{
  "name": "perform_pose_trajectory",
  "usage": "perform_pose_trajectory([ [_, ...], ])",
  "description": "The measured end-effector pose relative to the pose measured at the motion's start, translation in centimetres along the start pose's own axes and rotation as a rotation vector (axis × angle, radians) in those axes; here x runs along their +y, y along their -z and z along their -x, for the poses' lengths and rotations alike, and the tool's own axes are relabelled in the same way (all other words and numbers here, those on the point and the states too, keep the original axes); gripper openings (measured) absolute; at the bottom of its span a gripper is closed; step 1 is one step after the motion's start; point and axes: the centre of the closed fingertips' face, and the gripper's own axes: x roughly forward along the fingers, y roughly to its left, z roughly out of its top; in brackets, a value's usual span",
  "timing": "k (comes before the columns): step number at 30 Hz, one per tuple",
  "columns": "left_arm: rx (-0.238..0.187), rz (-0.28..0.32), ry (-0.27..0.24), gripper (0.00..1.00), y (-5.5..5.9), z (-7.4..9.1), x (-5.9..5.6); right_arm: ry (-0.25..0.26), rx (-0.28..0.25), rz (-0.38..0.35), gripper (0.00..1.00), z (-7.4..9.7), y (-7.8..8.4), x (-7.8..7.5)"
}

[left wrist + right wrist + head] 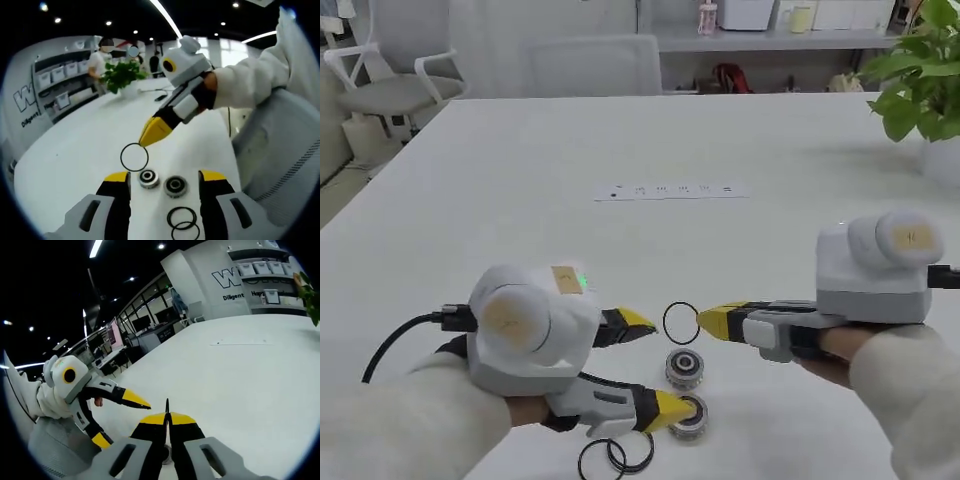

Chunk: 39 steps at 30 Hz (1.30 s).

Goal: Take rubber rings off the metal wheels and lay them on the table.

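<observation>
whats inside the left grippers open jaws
Two metal wheels side by side on the table. In the head view one jaw tip covers part of the nearer wheel.

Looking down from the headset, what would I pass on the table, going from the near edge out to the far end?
loose rubber rings → near metal wheel → second metal wheel → third rubber ring, pinched by the right gripper → white paper strip → grey chair beyond the table
</observation>
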Motion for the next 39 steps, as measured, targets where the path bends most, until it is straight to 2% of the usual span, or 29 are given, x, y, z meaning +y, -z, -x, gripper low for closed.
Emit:
perform_pose_trajectory([
  [5,-0.012,0.003,-0.006,0.62,0.5,1.1,0.3,-0.032,0.001,0.002,0.00,0.1,-0.2,1.1],
  [8,0.013,0.007,-0.024,0.61,1.2,1.8,0.6,-0.048,-0.005,0.010,0.00,0.1,-0.6,1.8],
  [11,0.016,0.012,-0.037,0.62,1.4,2.6,0.9,-0.071,-0.015,0.013,0.00,0.0,-1.0,2.7],
  [14,0.013,0.022,-0.047,0.63,1.7,3.4,0.9,-0.087,-0.015,0.019,0.00,0.0,-1.1,3.4],
  [19,0.013,0.008,-0.032,0.66,2.2,4.4,0.3,-0.112,-0.007,0.023,0.00,-0.1,-1.0,4.3],
  [26,0.008,0.023,-0.036,0.69,3.0,5.5,0.3,-0.156,0.030,0.033,0.00,-0.6,-0.2,5.6],
  [30,0.015,0.035,-0.053,0.72,4.3,6.4,0.2,-0.171,0.054,0.046,0.00,-0.7,0.4,6.1],
  [33,0.037,0.037,-0.059,0.72,5.4,7.0,0.0,-0.182,0.069,0.047,0.00,-0.9,0.8,6.5],
  [39,0.036,0.049,-0.069,0.72,5.6,7.2,0.1,-0.206,0.106,0.052,0.00,-1.3,1.8,7.5],
])
